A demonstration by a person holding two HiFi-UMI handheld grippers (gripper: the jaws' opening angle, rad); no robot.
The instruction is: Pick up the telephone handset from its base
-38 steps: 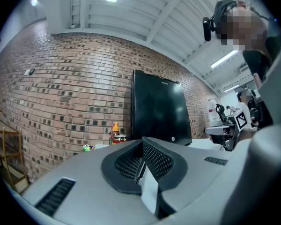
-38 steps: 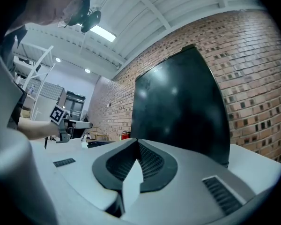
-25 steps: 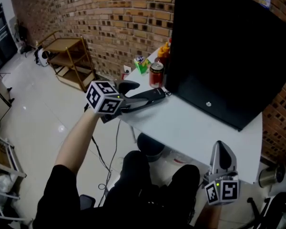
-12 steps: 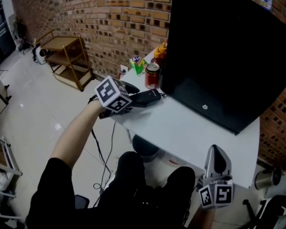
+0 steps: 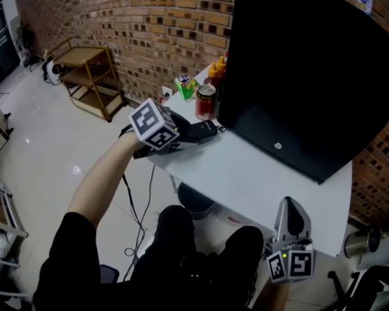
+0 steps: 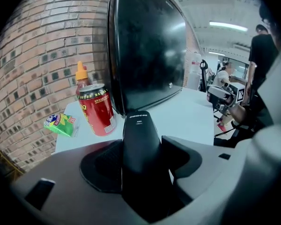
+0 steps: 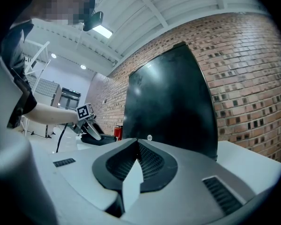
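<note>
Now the left tool (image 6: 143, 149) closes round the handset (image 6: 139, 128)

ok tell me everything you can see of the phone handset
The handset is a slim black bar, smooth plastic by the look, with small white print at its far end. It lies near the white table's edge, beside a red can, between the jaws of the left tongs, which are closing.

Black handset (image 6: 140, 144), red can (image 6: 96, 109), white table (image 6: 192, 111) (plus green packet (image 6: 60, 124))
</note>
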